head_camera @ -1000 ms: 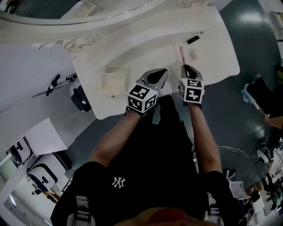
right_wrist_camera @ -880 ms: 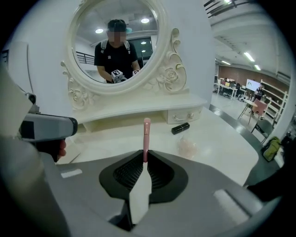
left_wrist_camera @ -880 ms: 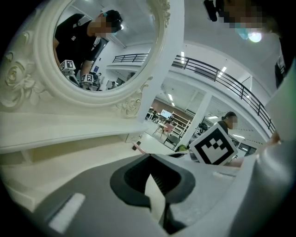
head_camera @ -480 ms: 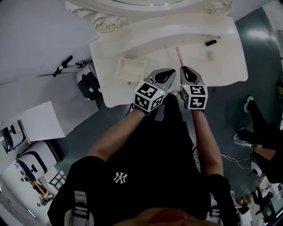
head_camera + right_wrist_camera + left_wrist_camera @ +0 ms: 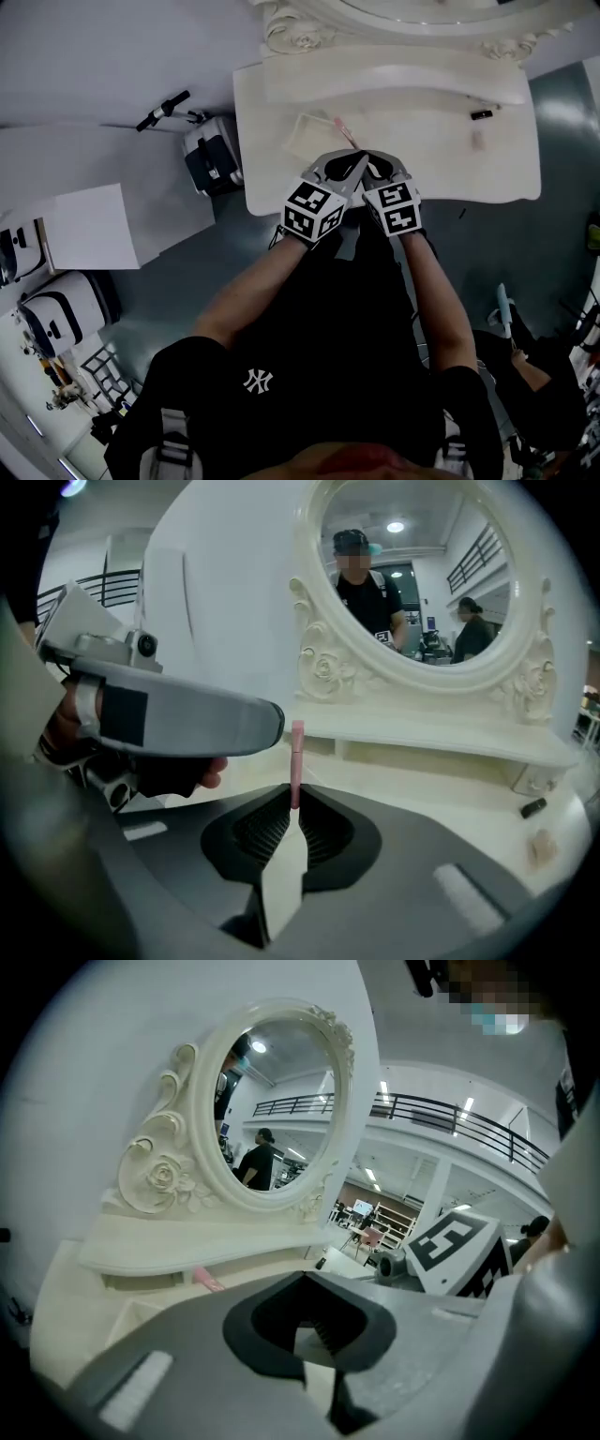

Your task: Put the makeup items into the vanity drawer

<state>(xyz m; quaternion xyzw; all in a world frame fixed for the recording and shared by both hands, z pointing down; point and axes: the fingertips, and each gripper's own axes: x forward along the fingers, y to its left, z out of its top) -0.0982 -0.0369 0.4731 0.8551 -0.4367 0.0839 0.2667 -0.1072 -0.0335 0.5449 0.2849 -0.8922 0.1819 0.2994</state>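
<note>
My right gripper [image 5: 296, 803] is shut on a thin pink makeup stick [image 5: 296, 761], which stands up out of the jaws. In the head view the pink stick [image 5: 342, 128] reaches from the right gripper [image 5: 368, 163] to the rim of the small open drawer [image 5: 302, 138] on the white vanity top [image 5: 441, 159]. My left gripper [image 5: 348, 162] sits close beside the right one, shut with nothing in it; its own view shows its jaw tips [image 5: 305, 1279] meeting. A black makeup item [image 5: 481, 114] and a small pale item [image 5: 476, 141] lie at the table's right.
An oval mirror [image 5: 412, 583] in a carved white frame stands behind a raised shelf [image 5: 441, 738] at the back of the vanity. A dark case [image 5: 214, 159] sits on the floor left of the table. The left gripper's body [image 5: 169, 719] crosses the right gripper view.
Both grippers have moved left along the vanity's front edge, from near the middle to the open drawer. The pink stick went with the right gripper. The head view has swung too.
</note>
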